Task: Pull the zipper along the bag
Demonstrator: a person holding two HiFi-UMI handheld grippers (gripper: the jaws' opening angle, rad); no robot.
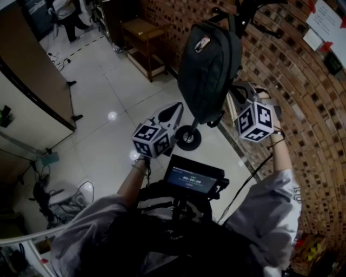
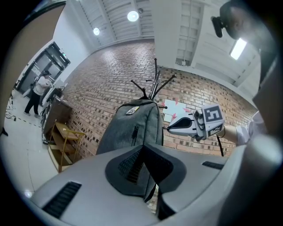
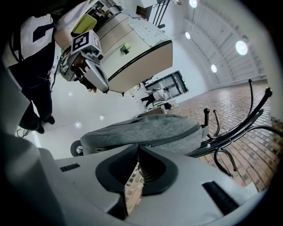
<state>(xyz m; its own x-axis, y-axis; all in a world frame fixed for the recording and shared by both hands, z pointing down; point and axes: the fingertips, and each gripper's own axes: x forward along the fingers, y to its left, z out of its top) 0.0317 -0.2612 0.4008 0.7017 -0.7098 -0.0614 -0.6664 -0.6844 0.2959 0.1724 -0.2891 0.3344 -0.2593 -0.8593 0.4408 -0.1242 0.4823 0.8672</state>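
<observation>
A dark grey backpack (image 1: 208,65) hangs from a black coat stand (image 1: 243,11) by the brick wall. My left gripper (image 1: 178,110) reaches its lower left edge. In the left gripper view the bag (image 2: 132,128) fills the middle, and the left gripper (image 2: 144,149) is shut with grey fabric and a dark strap pinched at its tips. My right gripper (image 1: 235,89) is at the bag's right side. In the right gripper view its jaws (image 3: 138,148) are closed against the zipper seam of the bag (image 3: 146,130). The pull itself is hidden behind the tips.
The brick wall (image 1: 303,108) runs close on the right. The stand's wheeled foot (image 1: 188,138) rests on the white tiled floor below the bag. A wooden shelf (image 1: 143,46) stands at the back, with a person (image 1: 65,13) beyond it. A small screen (image 1: 192,178) sits at my chest.
</observation>
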